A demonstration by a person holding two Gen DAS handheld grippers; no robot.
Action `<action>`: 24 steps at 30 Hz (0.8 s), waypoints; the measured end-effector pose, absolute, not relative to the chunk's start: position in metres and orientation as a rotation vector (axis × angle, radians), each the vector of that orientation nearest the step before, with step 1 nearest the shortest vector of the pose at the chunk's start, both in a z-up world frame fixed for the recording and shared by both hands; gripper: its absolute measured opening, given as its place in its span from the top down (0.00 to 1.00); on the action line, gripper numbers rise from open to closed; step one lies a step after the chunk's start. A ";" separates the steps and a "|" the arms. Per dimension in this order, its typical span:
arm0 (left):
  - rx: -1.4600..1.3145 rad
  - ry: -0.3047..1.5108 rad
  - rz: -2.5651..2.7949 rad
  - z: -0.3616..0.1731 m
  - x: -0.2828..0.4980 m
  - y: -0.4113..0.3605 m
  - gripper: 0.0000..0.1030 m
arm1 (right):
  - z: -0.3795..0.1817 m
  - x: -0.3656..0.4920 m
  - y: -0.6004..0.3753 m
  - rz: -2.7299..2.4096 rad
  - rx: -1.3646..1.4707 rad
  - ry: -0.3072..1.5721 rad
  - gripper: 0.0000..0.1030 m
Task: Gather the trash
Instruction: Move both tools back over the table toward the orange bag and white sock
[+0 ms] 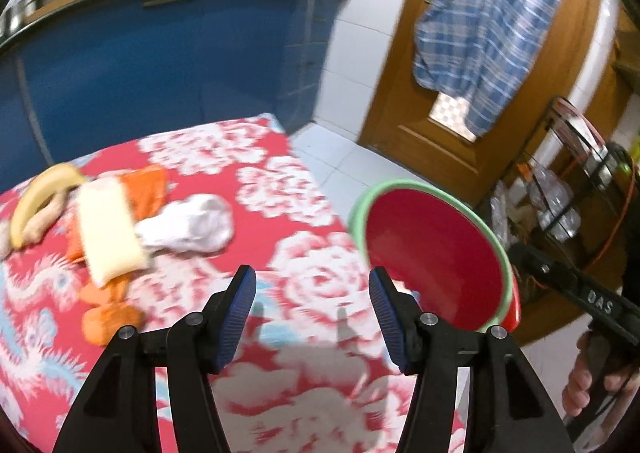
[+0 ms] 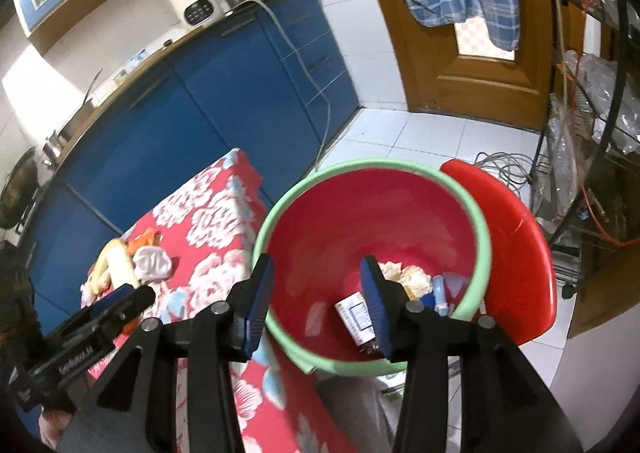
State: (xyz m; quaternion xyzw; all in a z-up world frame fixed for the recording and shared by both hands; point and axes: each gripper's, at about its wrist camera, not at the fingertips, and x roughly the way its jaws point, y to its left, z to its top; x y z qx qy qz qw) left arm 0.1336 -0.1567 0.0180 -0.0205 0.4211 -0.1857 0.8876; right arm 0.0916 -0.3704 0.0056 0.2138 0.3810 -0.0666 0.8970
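While our right gripper (image 2: 316, 301) hangs spread and empty above the red bucket (image 2: 344, 221)
Our left gripper (image 1: 312, 313), spread too, aims beside the bucket at the white wad (image 1: 188, 225) to grab more trash

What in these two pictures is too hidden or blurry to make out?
- Small box in the red basin, right wrist view: the gripper finger covers part; label too small.
- Orange wrapper, left wrist view: blurred, half under a pale packet.
- Basin's contents, left wrist view: its wall hides them.
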 end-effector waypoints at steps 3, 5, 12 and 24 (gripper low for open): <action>-0.054 0.849 -0.324 0.019 0.133 -0.135 0.42 | 0.007 0.091 -0.357 -0.112 0.441 0.794 0.54; -0.062 0.841 -0.280 0.018 0.133 -0.119 0.42 | 0.008 0.091 -0.349 -0.095 0.440 0.794 0.53; -0.091 0.864 -0.184 0.009 0.139 -0.076 0.42 | 0.011 0.093 -0.323 -0.051 0.427 0.792 0.52; -0.054 0.939 -0.060 -0.027 0.147 -0.041 0.42 | 0.002 0.101 -0.296 -0.026 0.398 0.831 0.51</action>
